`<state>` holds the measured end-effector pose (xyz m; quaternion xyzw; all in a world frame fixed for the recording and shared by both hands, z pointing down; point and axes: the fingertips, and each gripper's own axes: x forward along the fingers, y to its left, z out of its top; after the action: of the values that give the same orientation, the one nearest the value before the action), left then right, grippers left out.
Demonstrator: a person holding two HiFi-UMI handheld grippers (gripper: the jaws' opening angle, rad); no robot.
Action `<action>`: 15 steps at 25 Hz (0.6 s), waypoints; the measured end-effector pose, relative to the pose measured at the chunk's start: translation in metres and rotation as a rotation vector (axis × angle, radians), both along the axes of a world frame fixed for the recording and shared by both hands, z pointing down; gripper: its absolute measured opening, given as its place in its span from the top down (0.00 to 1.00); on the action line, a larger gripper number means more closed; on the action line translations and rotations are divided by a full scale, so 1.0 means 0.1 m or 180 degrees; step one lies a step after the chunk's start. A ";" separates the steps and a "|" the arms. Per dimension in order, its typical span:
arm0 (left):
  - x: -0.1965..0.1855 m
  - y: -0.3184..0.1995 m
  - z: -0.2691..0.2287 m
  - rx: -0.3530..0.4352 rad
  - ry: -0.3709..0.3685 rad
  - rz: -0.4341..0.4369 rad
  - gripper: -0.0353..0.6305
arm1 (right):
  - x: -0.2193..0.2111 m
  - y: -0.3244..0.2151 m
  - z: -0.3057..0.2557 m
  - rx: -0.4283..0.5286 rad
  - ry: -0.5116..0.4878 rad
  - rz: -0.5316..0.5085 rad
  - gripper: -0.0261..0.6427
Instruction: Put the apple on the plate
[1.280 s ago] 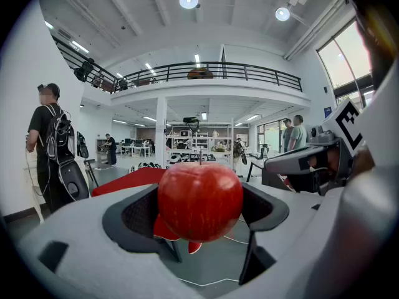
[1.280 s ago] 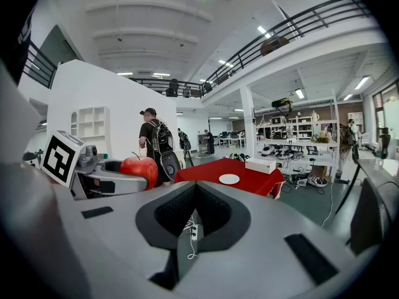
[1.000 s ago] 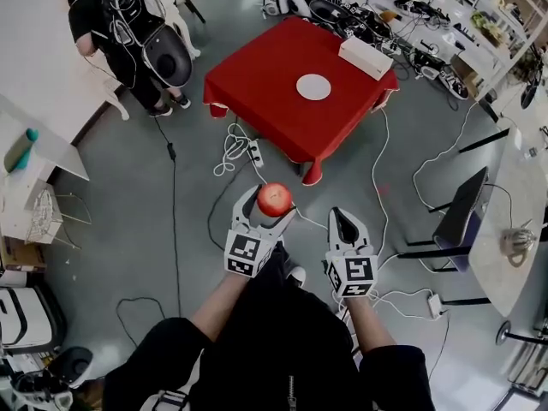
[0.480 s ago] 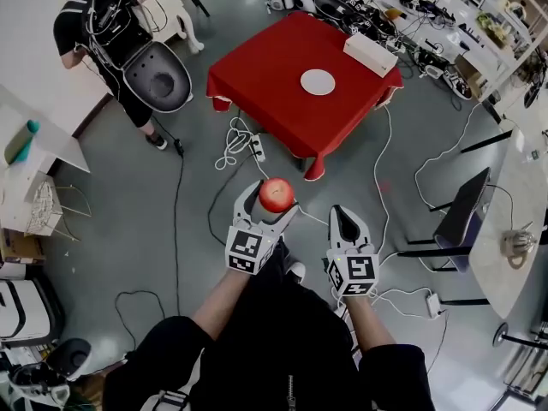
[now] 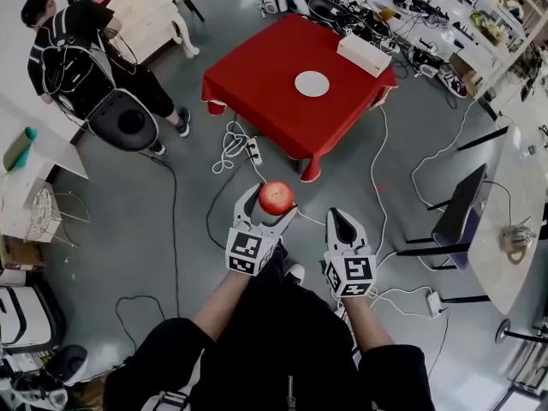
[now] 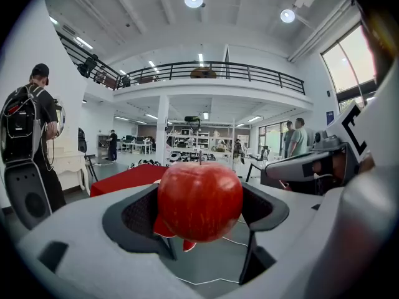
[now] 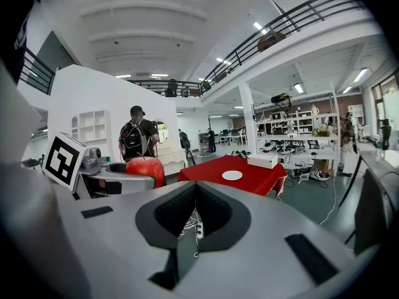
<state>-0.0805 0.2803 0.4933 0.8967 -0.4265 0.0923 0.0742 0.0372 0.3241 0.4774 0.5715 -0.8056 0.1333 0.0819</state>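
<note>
A red apple (image 5: 276, 198) sits clamped between the jaws of my left gripper (image 5: 271, 204), held over the grey floor. The left gripper view shows the apple (image 6: 199, 199) filling the middle, with the gripper (image 6: 201, 213) shut on it. My right gripper (image 5: 342, 223) hangs beside it, shut and holding nothing; its view shows the gripper (image 7: 194, 212) with its dark pads pressed together. A small white plate (image 5: 312, 84) lies on the red-clothed table (image 5: 265, 88) ahead, well beyond both grippers. From the right gripper view, the plate (image 7: 232, 175) and the apple (image 7: 144, 168) also show.
A white box (image 5: 366, 56) rests on the table's far corner. White cables (image 5: 231, 151) and a power strip (image 5: 254, 151) trail over the floor between me and the table. A person with a backpack (image 5: 81, 58) stands at the left. A dark chair (image 5: 458, 212) and desks line the right.
The person at the left has moved down and leftward along the white furniture. My grippers and the apple hold almost the same place; the table sits about as far ahead.
</note>
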 end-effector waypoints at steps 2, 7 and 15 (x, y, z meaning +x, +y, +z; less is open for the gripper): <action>0.03 0.01 0.01 0.0008 -0.0001 0.0023 0.35 | 0.02 0.00 0.01 0.0008 0.0001 0.0015 0.94; 0.05 0.02 0.00 0.0039 -0.0013 0.0042 0.35 | 0.02 0.02 0.00 0.0034 -0.0008 0.0021 0.94; 0.10 -0.02 0.00 0.0018 0.0016 0.0045 0.35 | 0.07 -0.01 0.00 0.0045 -0.0024 0.0009 0.94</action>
<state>-0.0706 0.2787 0.4929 0.9001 -0.4203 0.0894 0.0721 0.0438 0.3234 0.4771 0.5726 -0.8060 0.1298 0.0746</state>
